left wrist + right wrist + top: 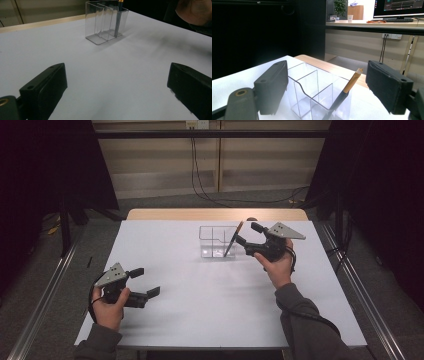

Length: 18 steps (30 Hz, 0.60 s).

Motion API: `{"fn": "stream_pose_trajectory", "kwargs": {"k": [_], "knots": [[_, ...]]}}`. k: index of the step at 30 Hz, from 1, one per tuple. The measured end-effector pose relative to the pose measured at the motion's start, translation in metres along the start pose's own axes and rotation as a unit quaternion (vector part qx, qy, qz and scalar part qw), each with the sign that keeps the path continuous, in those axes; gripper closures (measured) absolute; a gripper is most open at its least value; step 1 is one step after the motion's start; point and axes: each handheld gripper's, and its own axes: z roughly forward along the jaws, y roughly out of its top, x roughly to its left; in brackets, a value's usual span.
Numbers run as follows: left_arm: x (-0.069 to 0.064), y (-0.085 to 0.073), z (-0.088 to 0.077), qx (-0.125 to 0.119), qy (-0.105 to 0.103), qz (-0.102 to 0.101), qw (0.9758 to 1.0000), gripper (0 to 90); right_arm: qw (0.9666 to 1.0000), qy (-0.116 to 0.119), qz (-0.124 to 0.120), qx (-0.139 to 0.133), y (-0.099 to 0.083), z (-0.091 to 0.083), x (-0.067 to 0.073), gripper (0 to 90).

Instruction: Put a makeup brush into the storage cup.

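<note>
- A clear divided organizer (216, 241) stands on the white table (200, 310), toward its far edge.
- One pen (233, 239), dark below and tan above, leans tilted in its right end compartment.
- Your right gripper (246, 236) hovers just beside the organizer, jaws spread wide on either side of the pen and not touching it.
- Your left gripper (145, 281) sits low at the near left, well apart, jaws wide and holding nothing.
</note>
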Motion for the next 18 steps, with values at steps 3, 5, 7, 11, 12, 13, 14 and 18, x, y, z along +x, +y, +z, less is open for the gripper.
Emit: {"fn": "stream_pose_trajectory", "kwargs": {"k": [3, 5, 7, 11, 12, 13, 14, 18], "knots": [[-0.001, 0.0, -0.001, 0.003, 0.01, -0.002, 0.9999, 2.4, 1.0, 0.004, -0.007, 0.001, 0.001, -0.002, 0.001, 17.5], [0.0, 0.0, -0.001, 0.0, 0.001, 0.0, 1.0, 2.4, 0.9999, 0.007, -0.009, 0.002, 0.001, -0.003, 0.002, 16.9], [-0.001, 0.001, -0.001, 0.004, 0.011, 0.001, 0.9999, 2.4, 0.9999, 0.006, -0.01, 0.005, 0.002, -0.004, 0.004, 16.4], [-0.001, 0.001, -0.001, 0.003, 0.008, -0.001, 1.0, 2.4, 0.9998, 0.009, -0.015, 0.008, 0.003, -0.007, 0.005, 15.2], [0.0, 0.0, -0.001, -0.001, 0.002, 0.0, 1.0, 2.4, 0.9998, 0.008, -0.015, 0.009, 0.003, -0.007, 0.005, 15.0], [0.0, 0.0, -0.001, 0.0, 0.002, 0.001, 1.0, 2.4, 0.9998, 0.01, -0.013, 0.008, 0.003, -0.008, 0.005, 14.6], [0.0, 0.0, -0.001, -0.001, 0.003, 0.001, 1.0, 2.4, 0.9998, 0.01, -0.013, 0.009, 0.003, -0.009, 0.005, 14.2], [0.0, 0.0, -0.001, 0.0, 0.003, 0.001, 1.0, 2.4, 0.9999, 0.007, -0.012, 0.008, 0.001, -0.012, 0.005, 12.9]]}}
